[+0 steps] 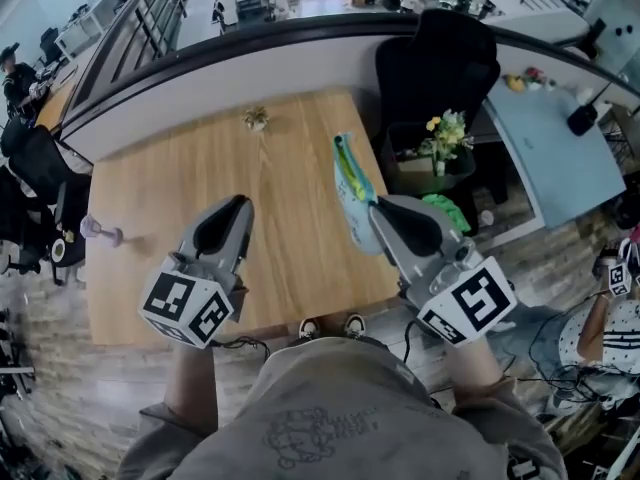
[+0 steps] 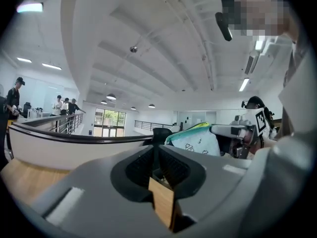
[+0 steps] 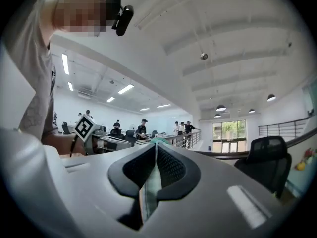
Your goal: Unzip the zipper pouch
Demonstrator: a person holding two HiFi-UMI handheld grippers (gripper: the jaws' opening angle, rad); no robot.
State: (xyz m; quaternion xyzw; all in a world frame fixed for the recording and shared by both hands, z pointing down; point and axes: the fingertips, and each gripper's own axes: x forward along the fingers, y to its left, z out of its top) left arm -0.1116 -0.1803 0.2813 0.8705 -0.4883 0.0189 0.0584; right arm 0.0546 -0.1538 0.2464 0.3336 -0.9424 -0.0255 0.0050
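1. The right gripper (image 1: 378, 208) is pinching the pouch (image 1: 350, 193) by its near end. In the right gripper view, pale fabric is showing between its fingers (image 3: 171, 165).
2. The left gripper (image 1: 240, 203) is hovering well apart from the pouch. Its fingers (image 2: 173, 167) are pressed almost together, with nothing between them.
3. The pouch is hanging in the air off the right gripper, over the right edge of the bench (image 1: 290, 148), and is not lying on the wood.
4. Judged from this, the step in hand is getting the left gripper onto the zipper pull. That means spreading its fingers, swinging it across to the pouch and closing on the tab only, not on the fabric.
5. The right gripper should keep pinching hard near the zipper line, so the band is staying taut while the pull is sliding away from it.
6. The pouch looks soft and limp. It is whitish-blue with small prints and a green and yellow strip along one edge. The pull itself is too small to make out.
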